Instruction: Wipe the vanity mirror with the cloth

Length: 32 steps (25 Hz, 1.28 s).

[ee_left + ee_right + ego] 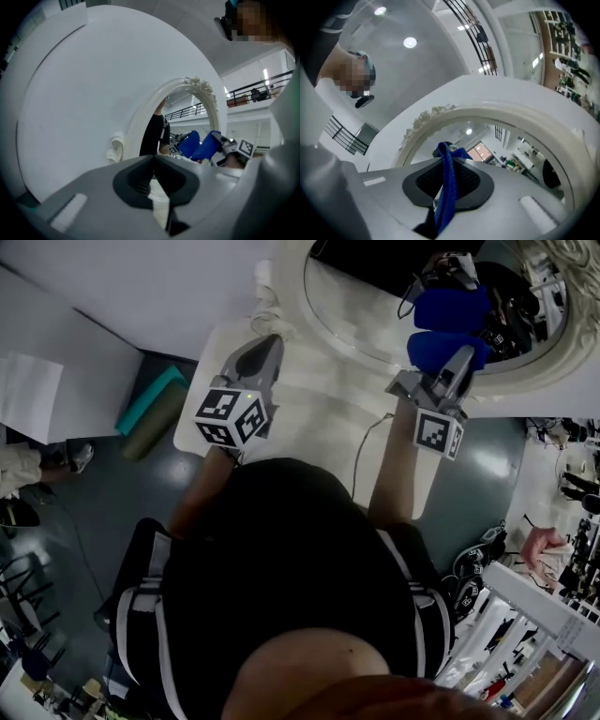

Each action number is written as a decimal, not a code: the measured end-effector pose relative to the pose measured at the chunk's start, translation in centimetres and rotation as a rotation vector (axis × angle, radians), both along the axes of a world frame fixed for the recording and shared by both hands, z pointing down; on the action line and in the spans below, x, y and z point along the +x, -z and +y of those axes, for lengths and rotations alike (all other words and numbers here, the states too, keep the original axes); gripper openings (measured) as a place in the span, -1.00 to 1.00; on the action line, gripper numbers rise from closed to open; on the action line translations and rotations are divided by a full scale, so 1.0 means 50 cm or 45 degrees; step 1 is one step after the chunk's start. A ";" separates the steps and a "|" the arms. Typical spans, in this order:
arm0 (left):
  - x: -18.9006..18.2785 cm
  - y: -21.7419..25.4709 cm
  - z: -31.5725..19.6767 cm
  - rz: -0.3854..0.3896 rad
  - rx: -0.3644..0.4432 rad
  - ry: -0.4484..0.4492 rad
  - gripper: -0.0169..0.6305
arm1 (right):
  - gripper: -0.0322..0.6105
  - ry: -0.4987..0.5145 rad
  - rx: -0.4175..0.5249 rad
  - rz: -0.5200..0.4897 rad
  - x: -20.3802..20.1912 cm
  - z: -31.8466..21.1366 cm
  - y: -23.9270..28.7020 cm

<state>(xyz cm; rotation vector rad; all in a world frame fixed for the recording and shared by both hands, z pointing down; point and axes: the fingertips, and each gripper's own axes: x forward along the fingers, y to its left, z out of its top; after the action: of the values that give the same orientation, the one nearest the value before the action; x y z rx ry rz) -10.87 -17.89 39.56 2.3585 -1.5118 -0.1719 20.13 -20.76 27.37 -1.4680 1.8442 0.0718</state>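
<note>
The oval vanity mirror (375,324), in a white ornate frame (511,115), stands at the back of a white table (309,427). My right gripper (462,357) is shut on a blue cloth (441,348). The cloth is bunched against the lower part of the glass, right under its own reflection. In the right gripper view the cloth (446,187) runs as a blue strip between the closed jaws of the right gripper (447,161). My left gripper (270,341) hovers shut and empty left of the mirror. In the left gripper view the left gripper (154,159) faces the mirror (187,122) and the cloth (206,145).
A thin cable (361,451) trails across the table toward me. A white wall (84,84) backs the mirror. On the dark floor to the left lies a teal pad (150,399). A white rack (525,615) and clutter stand at the lower right.
</note>
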 end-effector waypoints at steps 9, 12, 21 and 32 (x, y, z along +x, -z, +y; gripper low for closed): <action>0.004 0.005 -0.001 0.016 0.008 -0.006 -0.91 | -0.78 -0.252 0.196 0.013 0.090 -0.047 0.174; -0.001 0.002 0.001 0.019 0.006 0.003 -0.91 | -0.78 -0.287 0.174 0.038 0.080 -0.070 0.197; 0.009 -0.001 -0.002 0.016 -0.010 -0.014 -0.91 | -0.78 -0.309 0.062 0.382 -0.003 -0.094 0.288; 0.008 -0.007 -0.004 0.019 -0.023 -0.008 -0.91 | -0.78 -0.355 0.036 0.878 -0.117 -0.116 0.383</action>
<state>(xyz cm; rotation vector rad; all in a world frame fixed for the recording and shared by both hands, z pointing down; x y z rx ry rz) -10.49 -18.10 39.89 2.3426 -1.4923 -0.1729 14.27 -26.57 8.23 -1.8146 2.1182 0.8256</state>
